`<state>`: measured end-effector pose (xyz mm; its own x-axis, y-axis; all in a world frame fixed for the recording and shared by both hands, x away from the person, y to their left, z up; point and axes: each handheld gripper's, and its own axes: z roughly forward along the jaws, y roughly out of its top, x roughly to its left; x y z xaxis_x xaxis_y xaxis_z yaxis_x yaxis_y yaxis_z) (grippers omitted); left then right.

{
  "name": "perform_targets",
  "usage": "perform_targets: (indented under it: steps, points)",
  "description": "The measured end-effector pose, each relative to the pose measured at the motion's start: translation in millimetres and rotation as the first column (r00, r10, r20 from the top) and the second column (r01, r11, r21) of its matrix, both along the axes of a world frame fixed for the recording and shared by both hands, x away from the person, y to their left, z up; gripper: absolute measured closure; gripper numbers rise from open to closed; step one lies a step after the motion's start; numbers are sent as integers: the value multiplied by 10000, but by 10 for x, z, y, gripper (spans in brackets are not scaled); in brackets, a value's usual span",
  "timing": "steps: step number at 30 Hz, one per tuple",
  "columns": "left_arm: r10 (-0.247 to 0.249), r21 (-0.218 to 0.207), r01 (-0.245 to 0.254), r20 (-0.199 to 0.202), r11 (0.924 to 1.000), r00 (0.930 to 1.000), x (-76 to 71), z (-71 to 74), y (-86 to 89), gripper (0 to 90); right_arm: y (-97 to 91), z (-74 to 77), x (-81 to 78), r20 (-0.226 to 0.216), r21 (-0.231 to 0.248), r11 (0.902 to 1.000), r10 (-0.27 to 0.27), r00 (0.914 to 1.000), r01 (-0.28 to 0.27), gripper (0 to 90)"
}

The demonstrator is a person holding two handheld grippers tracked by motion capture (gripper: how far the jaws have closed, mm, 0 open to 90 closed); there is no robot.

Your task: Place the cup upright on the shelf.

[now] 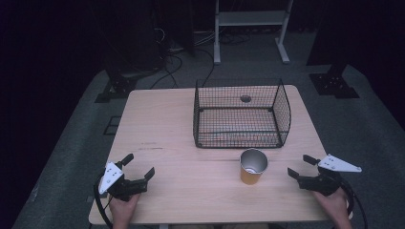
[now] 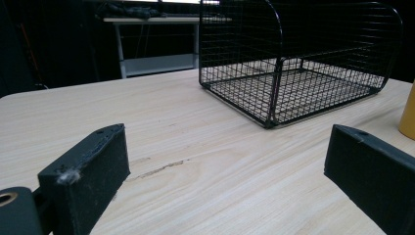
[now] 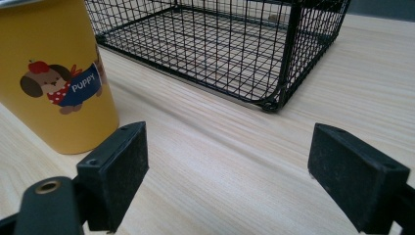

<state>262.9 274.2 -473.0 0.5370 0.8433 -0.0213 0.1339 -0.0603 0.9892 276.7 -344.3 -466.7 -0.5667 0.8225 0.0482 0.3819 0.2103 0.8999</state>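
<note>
A yellow cup [image 1: 252,167] with a silvery inside stands upright on the wooden table [image 1: 167,124], just in front of a black wire basket [image 1: 241,114]. The cup [image 3: 54,73] carries a cartoon puppy print and sits left of my right gripper [image 3: 227,176], which is open with nothing between its jaws. That right gripper [image 1: 300,167] rests near the table's right front edge, a short way right of the cup. My left gripper [image 1: 138,167] is open at the front left, empty. In the left gripper view the gripper [image 2: 225,171] faces the basket [image 2: 298,63], with the cup's side [image 2: 408,112] at the right edge.
The basket holds nothing I can see; a small round hole [image 1: 245,98] in the tabletop shows behind it. Beyond the table stand a white frame [image 1: 250,28], dark stands and cables on a grey floor. Bare tabletop lies between the two grippers.
</note>
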Motion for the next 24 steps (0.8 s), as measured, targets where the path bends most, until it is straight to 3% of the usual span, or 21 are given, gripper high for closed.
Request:
perform_targets:
  steps: [15,24]
  points:
    - [-77,-59,77,22,10000,10000,-17,-3,2,22,56,95,-112,92,-25,9990,437,9990,-437,143]
    - [-41,-26,41,16,10000,10000,-19,-4,-2,22,222,152,-214,63,-254,9940,1066,9943,-1064,136]
